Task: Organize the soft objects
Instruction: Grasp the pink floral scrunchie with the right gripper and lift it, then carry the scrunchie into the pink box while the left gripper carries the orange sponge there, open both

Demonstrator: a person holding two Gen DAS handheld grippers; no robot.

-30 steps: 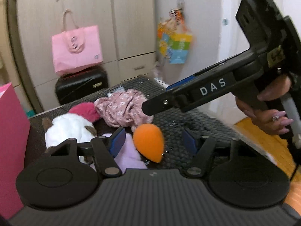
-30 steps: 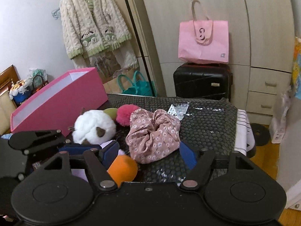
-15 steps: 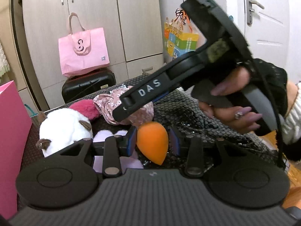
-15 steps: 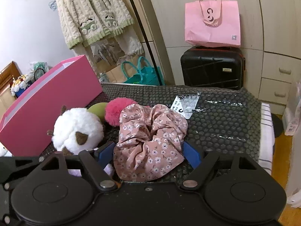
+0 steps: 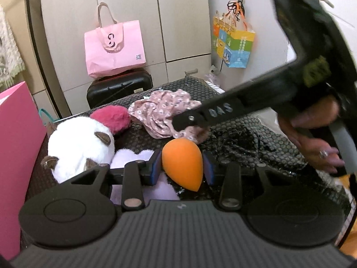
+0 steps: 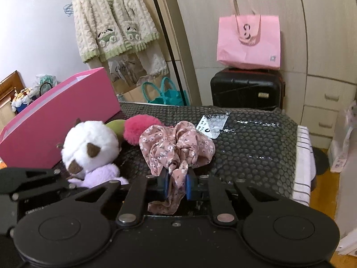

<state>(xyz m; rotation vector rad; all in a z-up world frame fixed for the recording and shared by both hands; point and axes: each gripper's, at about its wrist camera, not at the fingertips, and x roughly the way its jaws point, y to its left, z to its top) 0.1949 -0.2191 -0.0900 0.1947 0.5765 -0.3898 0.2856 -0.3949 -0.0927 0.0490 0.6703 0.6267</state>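
Both grips are on: the left gripper (image 5: 181,166) has just clamped its fingers across the orange sponge (image 5: 183,164), tip pointing back toward the camera, while the right gripper (image 6: 176,184) has pinched the floral scrunchie (image 6: 176,147), pink box (image 6: 58,116) left of both.

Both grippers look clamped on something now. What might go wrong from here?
1. The right gripper, jaws just closed, pinches only a fold of the scrunchie; loose fabric may slip out or drag when lifted.
2. The left gripper, jaws just closed, squeezes the smooth, tapered orange sponge, which may squirt out.
3. The grippers sit close together, and the white plush beside them could get knocked.
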